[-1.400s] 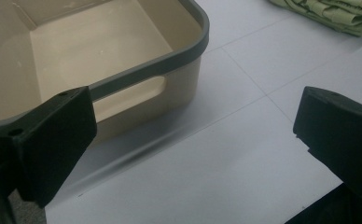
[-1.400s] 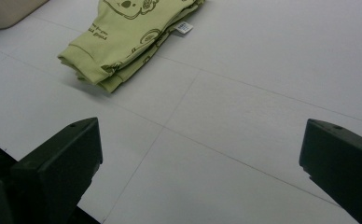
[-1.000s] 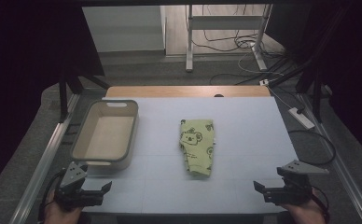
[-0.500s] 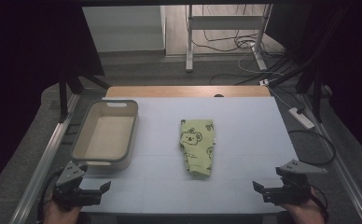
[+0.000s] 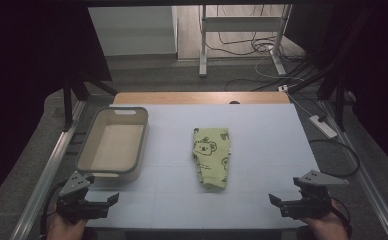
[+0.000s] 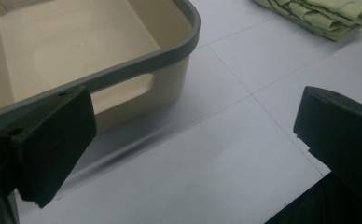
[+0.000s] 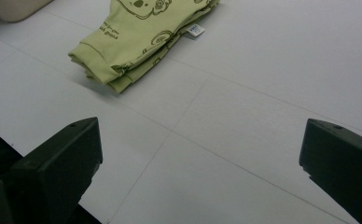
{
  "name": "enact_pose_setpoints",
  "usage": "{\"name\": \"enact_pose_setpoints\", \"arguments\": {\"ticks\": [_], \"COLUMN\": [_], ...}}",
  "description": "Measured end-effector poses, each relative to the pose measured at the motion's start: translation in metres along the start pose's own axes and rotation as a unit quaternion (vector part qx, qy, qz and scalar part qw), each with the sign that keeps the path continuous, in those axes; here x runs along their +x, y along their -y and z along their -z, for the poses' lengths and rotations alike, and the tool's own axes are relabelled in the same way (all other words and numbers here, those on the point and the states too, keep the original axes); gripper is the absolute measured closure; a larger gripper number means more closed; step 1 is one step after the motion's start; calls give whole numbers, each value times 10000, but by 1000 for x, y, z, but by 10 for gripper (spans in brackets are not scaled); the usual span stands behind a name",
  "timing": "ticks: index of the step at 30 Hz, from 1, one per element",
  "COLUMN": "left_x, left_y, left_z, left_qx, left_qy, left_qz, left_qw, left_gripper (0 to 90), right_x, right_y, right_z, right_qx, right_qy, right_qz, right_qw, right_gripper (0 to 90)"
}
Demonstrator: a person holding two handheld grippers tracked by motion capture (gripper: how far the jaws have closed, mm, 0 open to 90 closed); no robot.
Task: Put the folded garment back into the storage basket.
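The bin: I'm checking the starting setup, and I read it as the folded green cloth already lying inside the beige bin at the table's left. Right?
Not quite. The bin at the table's left holds nothing; the folded green cloth lies on the table to its right, as the high view shows.

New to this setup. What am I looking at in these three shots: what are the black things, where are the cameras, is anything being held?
No robot arm here: a person holds a two-jaw gripper in each hand. The high view looks down on the table from above the person's side; the left gripper and right gripper sit at the near edge. The other two pictures come from cameras riding on each gripper, looking along its black jaws. On the table lie a folded green garment with a koala print and, to its left, an empty beige bin with a grey rim. Both grippers' jaws stand wide apart with bare table between them, so nothing is held.
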State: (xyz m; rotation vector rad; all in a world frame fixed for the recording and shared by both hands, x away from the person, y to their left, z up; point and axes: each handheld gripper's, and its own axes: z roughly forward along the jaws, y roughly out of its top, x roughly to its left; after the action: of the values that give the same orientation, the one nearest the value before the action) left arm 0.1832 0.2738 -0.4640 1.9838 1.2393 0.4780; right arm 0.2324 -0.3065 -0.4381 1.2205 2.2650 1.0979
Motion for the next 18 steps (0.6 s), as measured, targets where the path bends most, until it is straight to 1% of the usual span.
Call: {"name": "enact_pose_setpoints", "arguments": {"ticks": [5,8,9,10,14,15,16,18], "left_x": [0,0,1,2,1,1,1,0], "left_y": [-3,-6,-6,-8,-10,-11,-13,-15], "left_z": [-2,-5,-6,-8,-10,-11,-12,-15], "left_qx": [-6,23,13,-16,-9,-8,1,16], "left_qy": [70,112,144,230,272,266,261,278], "left_qz": [-50,-51,-62,-87,-161,-187,-211,-228], "left_qw": [10000,9999,9999,9997,9995,9995,9994,9994], "left_gripper": [0,0,0,0,0,0,0,0], "right_x": [-1,0,0,1,1,2,2,3], "right_y": [-1,-2,-2,-3,-4,-5,-6,-6], "right_z": [-1,-2,-3,-3,-4,-4,-6,-7], "right_qx": [-29,-18,-24,-32,-61,-64,-63,-37], "right_qy": [-85,-143,-170,-207,-263,-294,-378,-415], "right_qz": [-24,11,28,75,134,153,200,231], "right_qw": [10000,9999,9998,9998,9995,9994,9991,9989], "right_gripper": [0,0,0,0,0,0,0,0]}}
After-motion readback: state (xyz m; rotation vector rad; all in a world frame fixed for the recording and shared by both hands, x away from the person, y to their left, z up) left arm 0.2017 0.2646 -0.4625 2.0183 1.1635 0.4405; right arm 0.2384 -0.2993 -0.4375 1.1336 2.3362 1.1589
